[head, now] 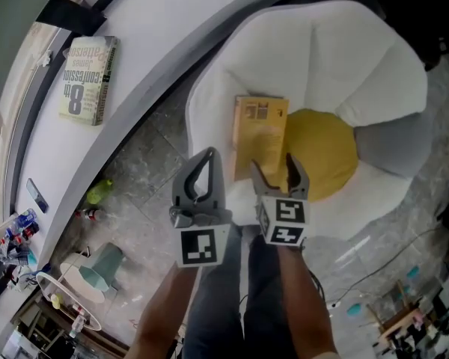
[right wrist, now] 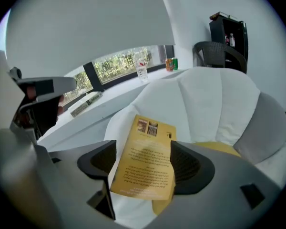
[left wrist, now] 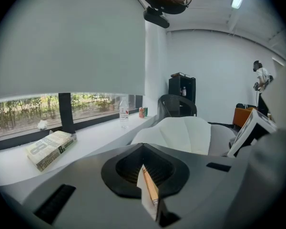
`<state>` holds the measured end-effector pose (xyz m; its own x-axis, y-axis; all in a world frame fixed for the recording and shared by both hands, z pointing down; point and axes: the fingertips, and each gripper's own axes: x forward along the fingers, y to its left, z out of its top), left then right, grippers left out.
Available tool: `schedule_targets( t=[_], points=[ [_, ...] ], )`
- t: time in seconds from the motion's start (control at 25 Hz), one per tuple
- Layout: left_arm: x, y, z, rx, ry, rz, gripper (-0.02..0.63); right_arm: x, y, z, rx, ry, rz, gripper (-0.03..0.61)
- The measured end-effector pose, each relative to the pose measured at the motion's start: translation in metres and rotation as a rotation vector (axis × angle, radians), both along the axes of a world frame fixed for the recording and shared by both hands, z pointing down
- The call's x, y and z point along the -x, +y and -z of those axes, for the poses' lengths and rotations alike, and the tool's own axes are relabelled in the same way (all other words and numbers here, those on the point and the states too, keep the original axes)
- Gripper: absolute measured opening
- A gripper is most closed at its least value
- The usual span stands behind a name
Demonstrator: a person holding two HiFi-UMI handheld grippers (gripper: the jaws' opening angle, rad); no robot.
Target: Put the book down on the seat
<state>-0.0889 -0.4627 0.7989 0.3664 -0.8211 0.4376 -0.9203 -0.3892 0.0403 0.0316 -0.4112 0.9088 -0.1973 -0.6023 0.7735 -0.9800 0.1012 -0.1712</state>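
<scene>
Thick paperback (head: pixel 90 79) lying flat on the white window ledge (head: pixel 157 28), clear plastic bottle (left wrist: pixel 124 112) upright further along, two drink cans (left wrist: pixel 143 111) near it, black chair (left wrist: pixel 176 106) and black cabinet (left wrist: pixel 182 87) beyond, green bottle (head: pixel 99 192) on grey stone floor (head: pixel 146 163).

Yellow book (head: pixel 260 137), white seat (head: pixel 337 58), yellow cushion (head: pixel 323 154)

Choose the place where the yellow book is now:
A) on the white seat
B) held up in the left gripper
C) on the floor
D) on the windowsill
A: the book lies flat on the seat, partly over a yellow cushion, and the right gripper is open above it, not gripping it.
</scene>
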Motion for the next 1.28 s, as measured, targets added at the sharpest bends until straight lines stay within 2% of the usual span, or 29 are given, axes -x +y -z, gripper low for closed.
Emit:
schedule_targets(
  t=[0.12,0.16,0.4,0.64,0.76,0.96,1.12,1.28],
  points=[
    [-0.010,0.000,0.021,-0.029,0.002,-0.004,0.006,-0.014,-0.008,0.038,-0.086,0.001,-0.004,0.360],
    [-0.014,0.001,0.029,-0.037,0.004,-0.006,0.006,-0.018,-0.010,0.050,-0.113,0.010,-0.003,0.341],
    [-0.044,0.018,0.090,-0.073,0.035,-0.012,0.006,-0.049,0.003,0.121,-0.208,0.020,-0.029,0.188],
    [-0.075,0.043,0.166,-0.120,0.061,-0.022,0.006,-0.075,0.027,0.212,-0.296,0.004,-0.058,0.007],
    [-0.089,0.058,0.208,-0.140,0.087,-0.025,0.006,-0.088,0.037,0.265,-0.358,0.002,-0.061,0.005],
    [-0.106,0.089,0.294,-0.184,0.090,-0.048,0.006,-0.102,0.053,0.379,-0.520,-0.049,-0.049,0.005],
    [-0.120,0.110,0.369,-0.228,0.120,-0.060,0.006,-0.116,0.068,0.475,-0.657,-0.041,-0.034,0.005],
    [-0.126,0.130,0.424,-0.255,0.139,-0.083,0.006,-0.128,0.094,0.544,-0.748,-0.022,-0.038,0.005]
  ],
)
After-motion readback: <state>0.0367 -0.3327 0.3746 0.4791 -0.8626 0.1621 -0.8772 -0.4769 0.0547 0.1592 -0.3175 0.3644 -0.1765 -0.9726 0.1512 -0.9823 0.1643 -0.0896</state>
